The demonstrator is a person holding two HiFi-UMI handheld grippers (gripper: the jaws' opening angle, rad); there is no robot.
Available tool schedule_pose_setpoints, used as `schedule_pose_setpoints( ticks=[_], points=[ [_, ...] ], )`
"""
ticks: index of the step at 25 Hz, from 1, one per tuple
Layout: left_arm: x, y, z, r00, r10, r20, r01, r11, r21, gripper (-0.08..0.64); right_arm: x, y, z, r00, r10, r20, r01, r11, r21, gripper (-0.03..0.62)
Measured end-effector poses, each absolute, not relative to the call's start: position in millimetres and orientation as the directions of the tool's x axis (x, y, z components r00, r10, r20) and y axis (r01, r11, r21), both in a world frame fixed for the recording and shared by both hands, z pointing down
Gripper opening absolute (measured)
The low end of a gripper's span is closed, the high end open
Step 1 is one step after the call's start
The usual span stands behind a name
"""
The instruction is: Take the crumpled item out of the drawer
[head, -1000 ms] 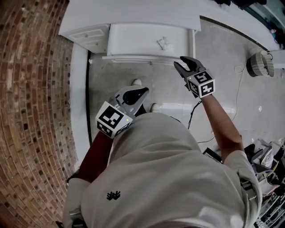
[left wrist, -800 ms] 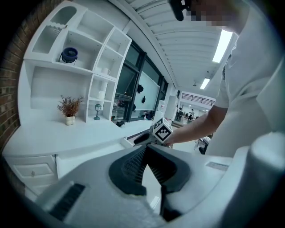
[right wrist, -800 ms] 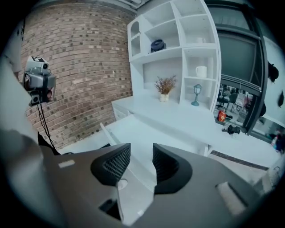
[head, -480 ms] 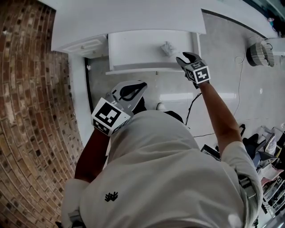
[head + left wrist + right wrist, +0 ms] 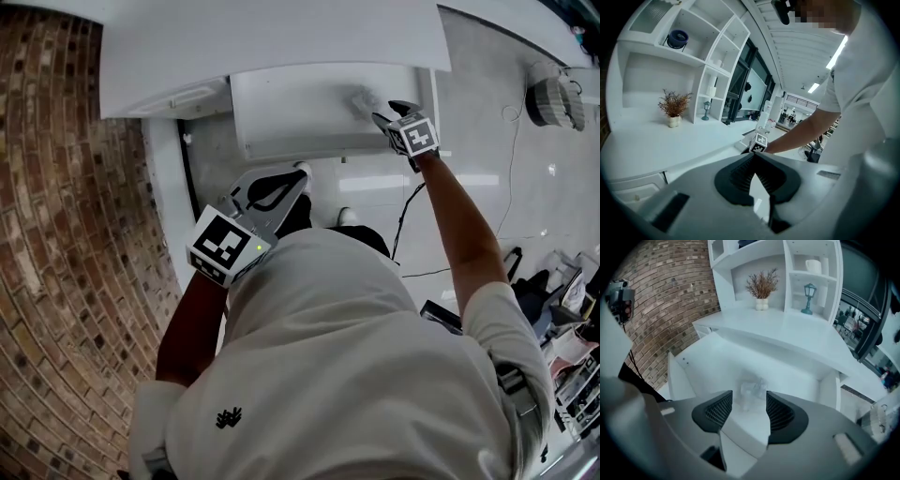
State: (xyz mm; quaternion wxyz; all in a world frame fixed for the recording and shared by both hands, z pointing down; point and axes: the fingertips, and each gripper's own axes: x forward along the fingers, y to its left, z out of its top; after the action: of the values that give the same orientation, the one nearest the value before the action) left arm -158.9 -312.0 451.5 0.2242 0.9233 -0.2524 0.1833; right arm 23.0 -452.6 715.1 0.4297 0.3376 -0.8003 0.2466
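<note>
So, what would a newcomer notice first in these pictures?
The open white drawer at the top of the head view stands out first, with a pale crumpled item lying in its right part. The right gripper points down at that item; its jaws have just been opening, with nothing between them. A red brick wall fills the left side.

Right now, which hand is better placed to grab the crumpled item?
Right. The right tongs, just opening and empty, point into the drawer at the crumpled item just ahead; the left tongs hang shut, back outside it.
</note>
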Motion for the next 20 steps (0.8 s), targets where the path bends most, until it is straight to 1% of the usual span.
schedule_pose_setpoints(
  ticks=[6, 11, 12, 13, 14, 20],
  points=[
    [-168, -323, 462, 0.813, -0.349, 0.466, -0.531, -0.773, 0.348, 0.006, 32, -452, 763, -0.322, -0.232, 0.918, -0.788, 0.602, -0.125, 0.275],
    [-168, -336, 462, 0.826, -0.349, 0.442, -0.522, -0.771, 0.365, 0.006, 32, -452, 781, -0.322, -0.129, 0.938, -0.779, 0.599, -0.185, 0.278],
    [-169, -338, 464, 0.827, -0.348, 0.442, -0.521, -0.770, 0.368, 0.006, 32, -457, 782, -0.320, -0.130, 0.939, -0.778, 0.601, -0.182, 0.278],
    [-170, -340, 466, 0.827, -0.346, 0.444, -0.520, -0.770, 0.370, 0.006, 32, -462, 784, -0.316, -0.138, 0.939, -0.776, 0.607, -0.172, 0.297],
    [-171, -341, 468, 0.827, -0.342, 0.445, -0.519, -0.769, 0.372, 0.006, 31, -466, 786, -0.313, -0.141, 0.939, -0.771, 0.616, -0.164, 0.302],
    [-176, -343, 477, 0.829, -0.325, 0.456, -0.515, -0.760, 0.396, 0.006, 25, -462, 803, -0.298, -0.082, 0.951, -0.765, 0.616, -0.187, 0.302]
  ],
)
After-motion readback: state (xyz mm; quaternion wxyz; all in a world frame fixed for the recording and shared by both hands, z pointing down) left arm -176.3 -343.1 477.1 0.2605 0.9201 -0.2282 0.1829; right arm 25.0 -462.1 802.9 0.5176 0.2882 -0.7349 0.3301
